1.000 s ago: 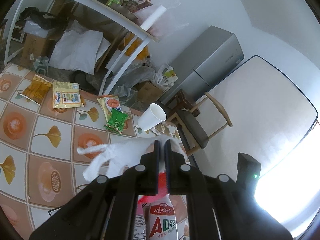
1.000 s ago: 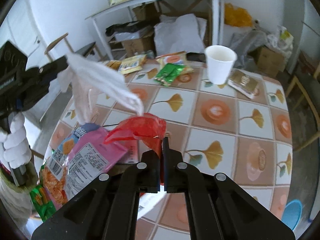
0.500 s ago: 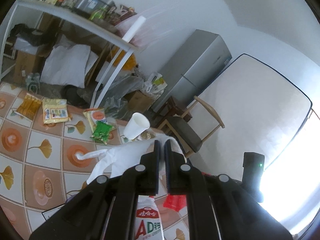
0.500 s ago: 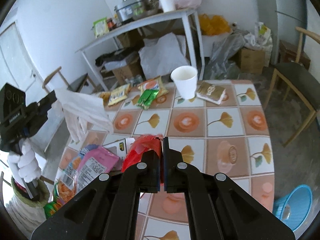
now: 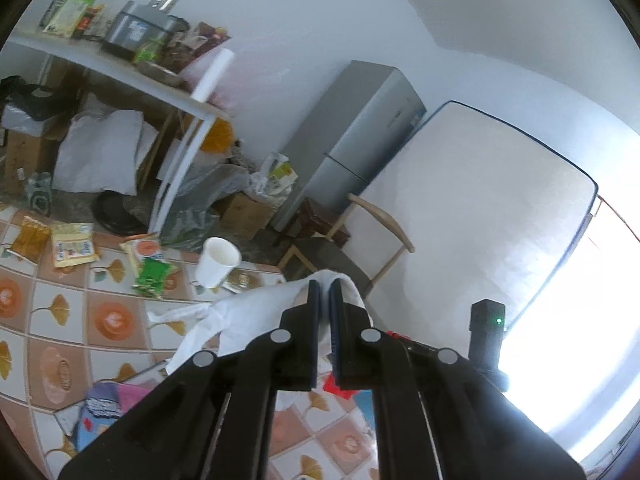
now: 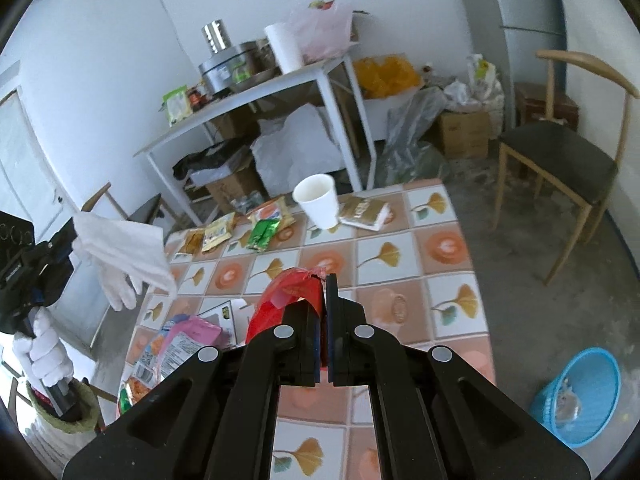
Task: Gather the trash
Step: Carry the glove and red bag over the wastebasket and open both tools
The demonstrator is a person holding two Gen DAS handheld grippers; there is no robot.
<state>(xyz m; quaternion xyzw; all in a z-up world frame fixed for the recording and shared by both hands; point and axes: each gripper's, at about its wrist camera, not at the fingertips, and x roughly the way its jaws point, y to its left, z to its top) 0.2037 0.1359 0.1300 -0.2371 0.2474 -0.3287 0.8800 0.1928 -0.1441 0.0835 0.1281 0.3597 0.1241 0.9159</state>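
Two grippers hang above the tiled table, each with something clamped between its fingers. The left gripper (image 5: 325, 292) has its jaws drawn almost together on a white plastic bag (image 5: 256, 316), which drapes over the fingertips and trails off toward 9 o'clock in the left wrist view; in the right wrist view the same bag (image 6: 120, 244) hangs from that gripper at 9 o'clock, above a white-gloved hand (image 6: 46, 356) on the handle. The right gripper (image 6: 325, 292) has its jaws pressed nearly flat on a red wrapper (image 6: 290, 296), which bulges out to the 10 o'clock side of the fingers.

Just beyond the right fingers, the tiled table (image 6: 452, 280) carries pink and blue snack packets (image 6: 180, 344) near its edge at 8 o'clock. Further out at 12 o'clock stands a white paper cup (image 6: 318, 200), with a gold packet (image 6: 364, 212) just beside it at 3 o'clock and a green packet (image 6: 262, 234) plus several yellow packets (image 6: 216, 230) at 9 o'clock of the cup. In the left wrist view the cup (image 5: 218, 264) sits at 10 o'clock from the fingers, the green packet (image 5: 152, 278) beside it.

Off the table, a blue basket (image 6: 576, 396) rests on the floor at 4 o'clock, and a wooden chair (image 6: 560, 152) stands at 2 o'clock. A white shelf table (image 6: 248, 116) loaded with pots and a paper roll stands at 12 o'clock against the wall. A woven bin (image 6: 60, 420) sits low at 8 o'clock, under the gloved hand
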